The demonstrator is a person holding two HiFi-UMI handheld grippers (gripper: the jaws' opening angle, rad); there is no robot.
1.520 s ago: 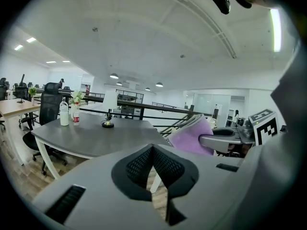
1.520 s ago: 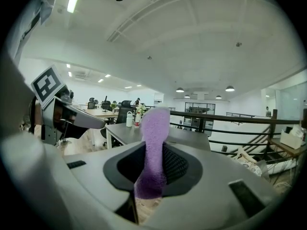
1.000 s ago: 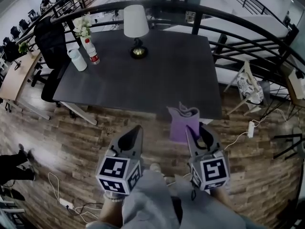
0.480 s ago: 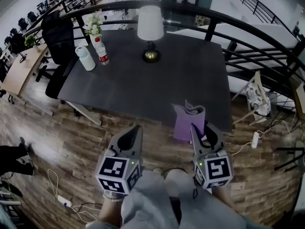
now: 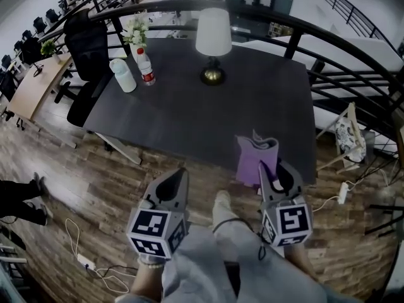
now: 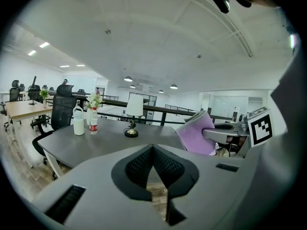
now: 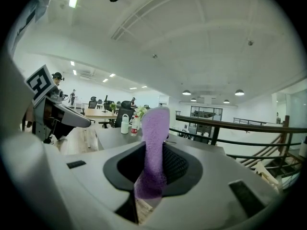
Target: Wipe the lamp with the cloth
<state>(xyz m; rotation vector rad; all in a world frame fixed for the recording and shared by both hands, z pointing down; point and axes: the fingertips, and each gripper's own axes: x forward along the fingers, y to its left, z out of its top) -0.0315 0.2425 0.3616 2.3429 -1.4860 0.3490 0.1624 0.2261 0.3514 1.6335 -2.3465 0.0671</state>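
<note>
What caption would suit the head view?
Cloth held in the right gripper, left gripper shut and empty, lamp across the table.

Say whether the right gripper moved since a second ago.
Yes: the right gripper went forward, toward the lamp; its cloth overlaps more of the table.

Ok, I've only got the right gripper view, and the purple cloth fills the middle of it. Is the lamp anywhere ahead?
Observer: Yes. The head view shows the lamp standing near the far edge of the table, well beyond the cloth.
Operator: And the left gripper, is it carrying anything?
Observer: No. Its own view shows the left gripper with its jaws together and nothing between them.
</note>
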